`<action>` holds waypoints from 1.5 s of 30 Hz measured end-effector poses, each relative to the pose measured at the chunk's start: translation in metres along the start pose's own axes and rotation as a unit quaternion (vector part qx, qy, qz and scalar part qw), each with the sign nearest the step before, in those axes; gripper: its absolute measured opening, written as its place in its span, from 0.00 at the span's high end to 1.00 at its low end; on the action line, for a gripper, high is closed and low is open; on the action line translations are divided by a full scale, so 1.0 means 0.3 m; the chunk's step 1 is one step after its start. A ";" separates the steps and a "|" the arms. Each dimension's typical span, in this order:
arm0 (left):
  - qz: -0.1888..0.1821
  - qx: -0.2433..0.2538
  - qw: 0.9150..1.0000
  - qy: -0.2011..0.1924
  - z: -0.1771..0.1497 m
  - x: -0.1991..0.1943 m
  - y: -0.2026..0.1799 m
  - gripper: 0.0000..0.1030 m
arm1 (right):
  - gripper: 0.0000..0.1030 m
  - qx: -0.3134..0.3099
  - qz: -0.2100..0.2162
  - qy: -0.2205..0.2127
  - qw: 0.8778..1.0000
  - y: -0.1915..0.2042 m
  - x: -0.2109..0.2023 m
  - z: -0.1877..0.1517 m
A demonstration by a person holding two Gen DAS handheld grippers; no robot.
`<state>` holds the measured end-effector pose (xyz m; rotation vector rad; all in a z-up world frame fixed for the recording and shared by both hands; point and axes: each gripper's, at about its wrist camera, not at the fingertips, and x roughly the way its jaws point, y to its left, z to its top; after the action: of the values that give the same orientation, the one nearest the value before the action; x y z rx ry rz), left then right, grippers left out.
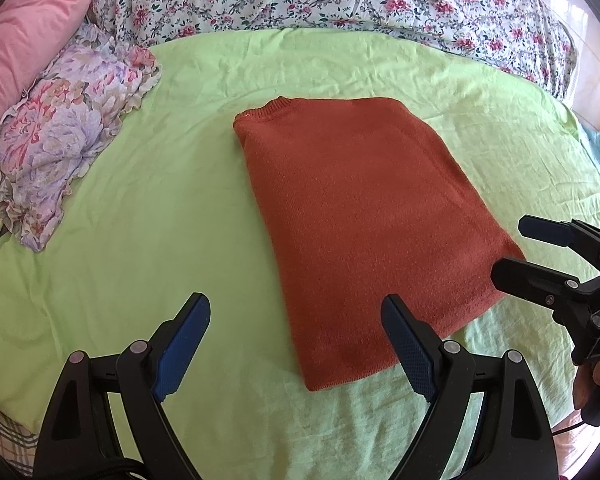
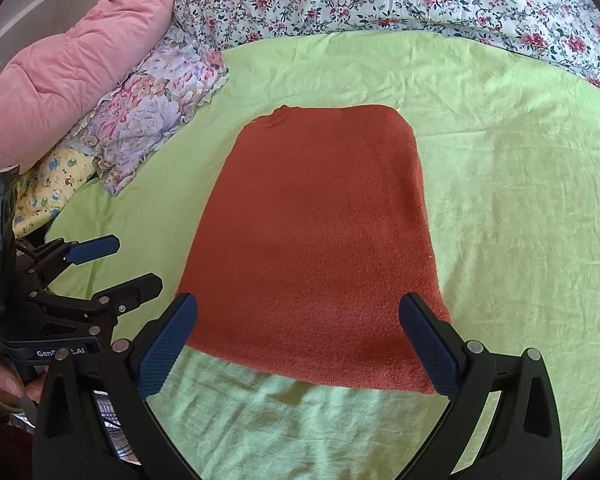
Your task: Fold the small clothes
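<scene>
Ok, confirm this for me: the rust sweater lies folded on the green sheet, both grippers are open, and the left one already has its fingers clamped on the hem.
Not quite. The left gripper holds nothing: the left wrist view shows its fingers spread apart above the near edge, unclamped. The rest stands: the rust sweater lies folded on the green sheet, and the right gripper is open too.
</scene>
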<state>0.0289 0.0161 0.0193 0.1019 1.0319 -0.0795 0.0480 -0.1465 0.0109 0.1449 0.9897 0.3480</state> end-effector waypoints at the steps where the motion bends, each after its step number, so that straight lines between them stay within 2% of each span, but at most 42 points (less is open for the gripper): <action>1: 0.000 0.000 1.000 0.000 0.001 0.000 0.001 0.15 | 0.02 -0.001 0.000 0.000 1.000 0.002 0.000 0.000; 45: 0.001 -0.007 1.000 0.006 0.044 0.046 0.013 0.17 | 0.02 0.001 0.004 0.000 1.000 -0.009 0.024 0.036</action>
<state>0.0476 0.0182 0.0143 0.0897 1.0447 -0.0699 0.0613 -0.1462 0.0104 0.1511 0.9898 0.3533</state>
